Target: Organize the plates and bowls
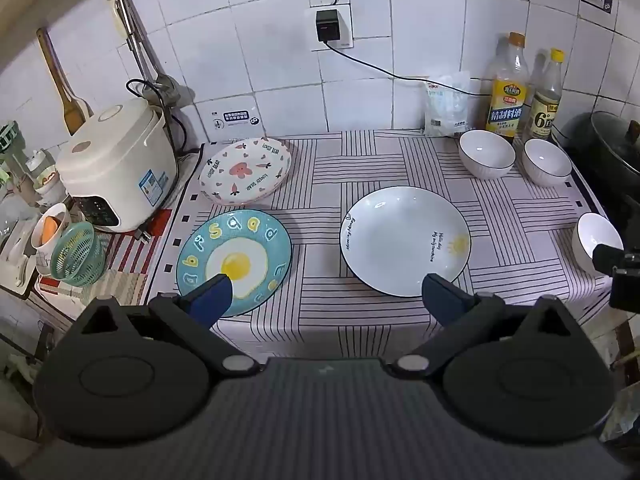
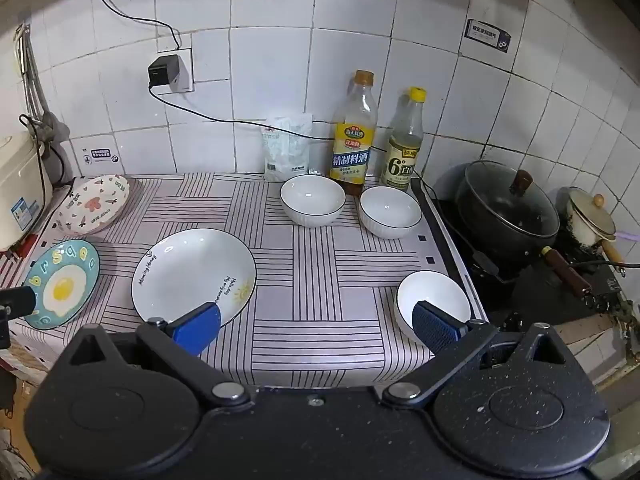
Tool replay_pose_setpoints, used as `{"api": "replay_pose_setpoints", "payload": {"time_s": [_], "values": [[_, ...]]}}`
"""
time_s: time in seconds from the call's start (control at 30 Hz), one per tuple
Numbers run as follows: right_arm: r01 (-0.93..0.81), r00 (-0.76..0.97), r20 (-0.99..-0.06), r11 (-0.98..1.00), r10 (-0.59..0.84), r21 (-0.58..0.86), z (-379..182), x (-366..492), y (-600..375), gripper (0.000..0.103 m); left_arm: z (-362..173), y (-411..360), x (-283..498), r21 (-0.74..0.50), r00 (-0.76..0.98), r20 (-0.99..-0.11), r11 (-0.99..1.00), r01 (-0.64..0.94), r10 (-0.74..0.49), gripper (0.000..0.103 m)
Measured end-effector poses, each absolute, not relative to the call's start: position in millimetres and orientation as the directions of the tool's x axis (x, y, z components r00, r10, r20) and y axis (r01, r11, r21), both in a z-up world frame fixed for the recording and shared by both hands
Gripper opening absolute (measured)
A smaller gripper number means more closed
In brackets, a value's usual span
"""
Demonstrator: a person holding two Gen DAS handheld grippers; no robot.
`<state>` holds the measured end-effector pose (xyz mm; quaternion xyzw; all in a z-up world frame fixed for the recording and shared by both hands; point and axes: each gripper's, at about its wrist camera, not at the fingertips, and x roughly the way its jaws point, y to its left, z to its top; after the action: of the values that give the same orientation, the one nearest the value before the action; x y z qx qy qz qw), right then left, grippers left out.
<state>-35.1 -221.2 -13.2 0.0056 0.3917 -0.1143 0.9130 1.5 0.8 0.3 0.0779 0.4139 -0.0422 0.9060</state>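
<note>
The bench (image 1: 360, 168) is covered with a pale cloth printed with blocks of dark stripes, and it stands against a wall of white tiles (image 2: 272, 60) where a black charger (image 1: 329, 25) sits in a socket and its cable runs along the wall. On the cloth lie three plates: a blue plate with a fried egg picture (image 1: 234, 261) at the front left, a flowered plate (image 1: 246, 171) behind it near the white rice cooker (image 1: 116, 168), and a big white plate (image 1: 404, 240) in the middle. Three white bowls are there too: two bowls (image 2: 313, 199) (image 2: 390, 211) stand side by side at the back, just before two bottles (image 2: 354, 136) and a small white bag (image 2: 287, 146), and one bowl (image 2: 434, 302) stands alone near the front right corner. To the right of the bench a dark pot with a glass lid (image 2: 506, 208) sits on the stove. The left hand-held gripper (image 1: 326, 294) hangs above the front edge with its fingers spread wide, nothing between them. The right hand-held gripper (image 2: 316, 322) is also spread wide and empty, one finger before the big white plate and the other before the lone bowl.
</note>
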Motion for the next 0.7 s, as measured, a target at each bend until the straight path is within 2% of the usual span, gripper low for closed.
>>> {"api": "replay_pose_setpoints", "payload": {"time_s": [0.17, 0.7], "values": [[0.229, 0.661, -0.710, 0.967, -0.242, -0.116, -15, -37, -220, 0.103, -5, 0, -1, 0.115, 0.664, -0.747, 0.980, 0.161, -0.022, 0.102], [0.198, 0.648, -0.737, 0.977, -0.191, -0.080, -14, -43, -220, 0.103, -3, 14, -8, 0.055, 0.670, -0.741, 0.990, 0.127, -0.045, 0.103]]}}
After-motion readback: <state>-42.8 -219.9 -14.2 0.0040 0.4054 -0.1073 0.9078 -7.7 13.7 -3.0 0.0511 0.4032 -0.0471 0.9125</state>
